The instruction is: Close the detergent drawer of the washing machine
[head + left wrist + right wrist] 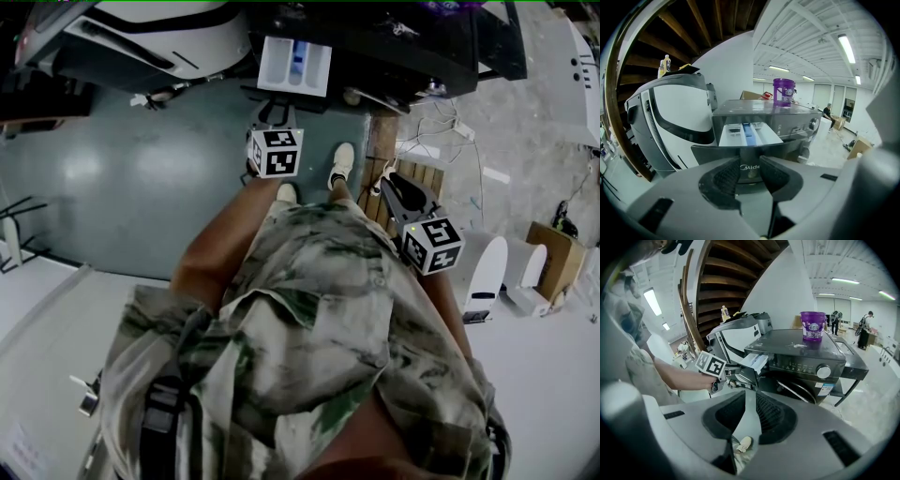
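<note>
The dark washing machine has its detergent drawer pulled out, showing white and blue compartments. My left gripper is open and points at the drawer's dark front panel, which shows through the gap between the jaws; I cannot tell whether the pads touch it. In the head view the left gripper sits just below the drawer front. The right gripper view shows the left gripper next to the drawer. My right gripper hangs back to the right, open, with only floor and a shoe showing through its gap.
A purple bucket stands on top of the washer. A white machine stands to the washer's left under a wooden staircase. A wooden pallet, cables and a cardboard box lie to the right. People stand far back.
</note>
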A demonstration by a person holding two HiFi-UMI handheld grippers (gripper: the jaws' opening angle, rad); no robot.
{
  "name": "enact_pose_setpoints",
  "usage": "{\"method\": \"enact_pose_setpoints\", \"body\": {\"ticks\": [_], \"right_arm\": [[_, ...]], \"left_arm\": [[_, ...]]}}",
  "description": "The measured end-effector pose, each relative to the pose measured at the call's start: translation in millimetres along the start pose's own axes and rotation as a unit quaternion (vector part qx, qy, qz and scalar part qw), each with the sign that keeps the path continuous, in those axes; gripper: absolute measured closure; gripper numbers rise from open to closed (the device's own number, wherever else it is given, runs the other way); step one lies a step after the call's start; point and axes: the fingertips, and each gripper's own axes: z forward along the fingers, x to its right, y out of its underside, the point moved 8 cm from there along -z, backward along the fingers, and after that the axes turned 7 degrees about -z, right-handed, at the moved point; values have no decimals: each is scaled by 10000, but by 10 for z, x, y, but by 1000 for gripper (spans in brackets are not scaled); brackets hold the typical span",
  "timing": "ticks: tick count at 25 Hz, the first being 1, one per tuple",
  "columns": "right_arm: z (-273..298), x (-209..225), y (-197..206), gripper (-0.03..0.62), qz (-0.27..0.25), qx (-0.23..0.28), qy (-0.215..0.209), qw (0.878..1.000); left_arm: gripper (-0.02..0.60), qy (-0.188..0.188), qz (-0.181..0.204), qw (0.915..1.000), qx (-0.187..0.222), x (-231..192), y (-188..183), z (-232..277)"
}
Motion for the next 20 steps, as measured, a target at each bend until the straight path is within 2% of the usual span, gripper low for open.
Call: {"method": "enact_pose_setpoints", "body": {"ticks": [20], "right_arm": [[-24,84,-8,505,33,37,29,10000]], "left_arm": [[443,38,13,10000,3,3,-92,91]]}}
